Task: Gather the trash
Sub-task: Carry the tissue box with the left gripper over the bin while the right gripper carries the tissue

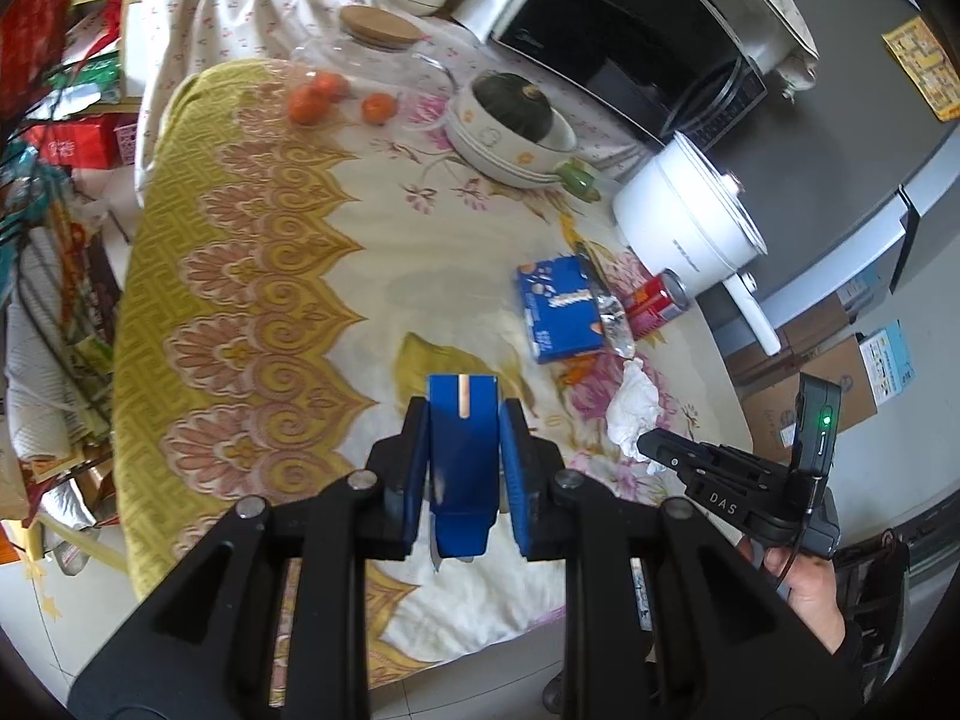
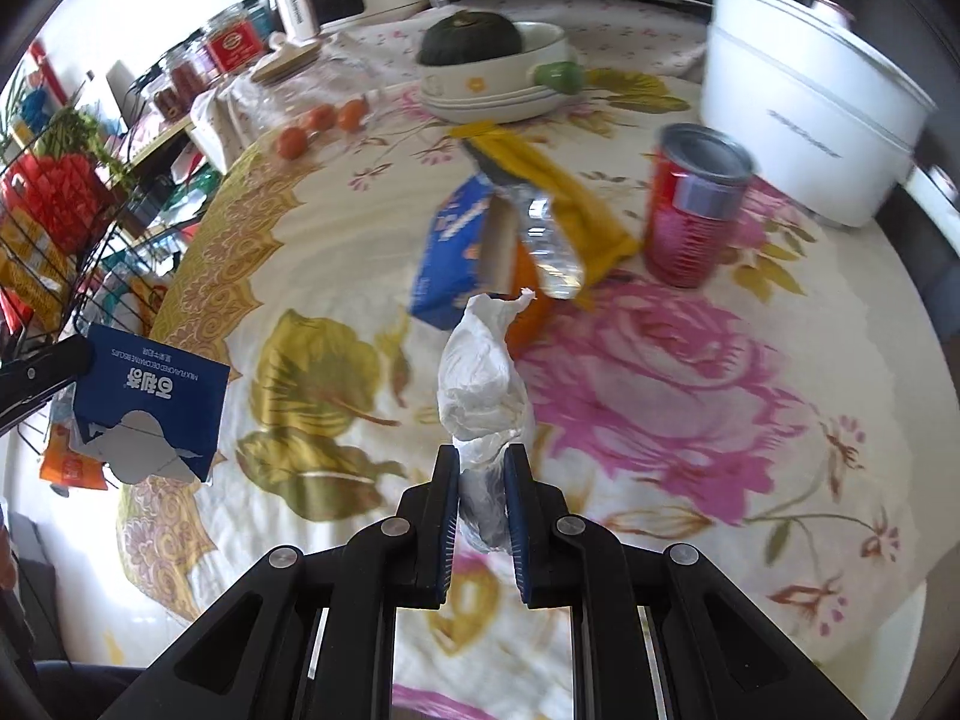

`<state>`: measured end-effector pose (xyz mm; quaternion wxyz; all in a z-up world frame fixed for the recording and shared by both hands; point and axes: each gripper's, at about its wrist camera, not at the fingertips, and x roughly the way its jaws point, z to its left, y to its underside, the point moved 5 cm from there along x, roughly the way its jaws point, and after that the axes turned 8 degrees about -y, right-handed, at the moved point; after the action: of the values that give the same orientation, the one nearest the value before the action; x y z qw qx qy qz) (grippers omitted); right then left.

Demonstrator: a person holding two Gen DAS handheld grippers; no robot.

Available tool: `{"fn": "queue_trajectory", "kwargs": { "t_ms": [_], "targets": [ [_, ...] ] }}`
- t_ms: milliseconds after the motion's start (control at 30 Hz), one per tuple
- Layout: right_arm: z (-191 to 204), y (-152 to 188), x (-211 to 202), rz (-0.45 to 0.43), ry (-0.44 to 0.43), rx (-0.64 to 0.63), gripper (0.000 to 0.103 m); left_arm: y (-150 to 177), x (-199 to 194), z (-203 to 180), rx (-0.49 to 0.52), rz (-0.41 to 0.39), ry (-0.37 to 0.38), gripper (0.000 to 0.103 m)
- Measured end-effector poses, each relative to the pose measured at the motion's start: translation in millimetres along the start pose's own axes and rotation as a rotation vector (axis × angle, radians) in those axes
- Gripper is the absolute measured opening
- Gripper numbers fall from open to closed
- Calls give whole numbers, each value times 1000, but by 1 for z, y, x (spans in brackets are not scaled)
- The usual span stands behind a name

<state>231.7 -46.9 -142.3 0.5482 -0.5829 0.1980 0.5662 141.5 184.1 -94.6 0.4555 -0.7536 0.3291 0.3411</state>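
My left gripper [image 1: 465, 420] is shut on a torn blue carton [image 1: 462, 462], held above the table's near edge. In the right wrist view that carton [image 2: 153, 408] hangs at the far left. My right gripper [image 2: 483, 468] is shut on a crumpled white tissue [image 2: 483, 378], which sticks out forward over the flowered tablecloth. From the left wrist view the right gripper [image 1: 651, 447] sits low right with the tissue [image 1: 630, 414] at its tip. More litter lies beyond: a blue snack box [image 2: 456, 252], a clear plastic bottle [image 2: 549, 246], a yellow wrapper [image 2: 552, 192], a red can [image 2: 696, 204].
A white electric pot [image 2: 810, 96] stands at the right behind the can. A bowl with a dark green squash [image 2: 480, 60] and tangerines [image 2: 318, 120] sit at the back. A wire rack [image 2: 54, 240] stands off the table's left edge. Cardboard boxes [image 1: 840, 372] lie on the floor.
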Motion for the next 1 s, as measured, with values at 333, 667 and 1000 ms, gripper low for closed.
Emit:
{"fn": "queue_trajectory", "kwargs": {
  "t_ms": [333, 667, 1000],
  "targets": [
    [-68, 23, -48, -29, 51, 81, 16, 4, 23, -85, 101, 23, 67, 25],
    [-125, 53, -89, -55, 88, 143, 16, 29, 58, -184, 235, 84, 149, 25],
    [-188, 107, -125, -52, 134, 236, 16, 73, 84, -260, 336, 155, 237, 25]
  ]
}}
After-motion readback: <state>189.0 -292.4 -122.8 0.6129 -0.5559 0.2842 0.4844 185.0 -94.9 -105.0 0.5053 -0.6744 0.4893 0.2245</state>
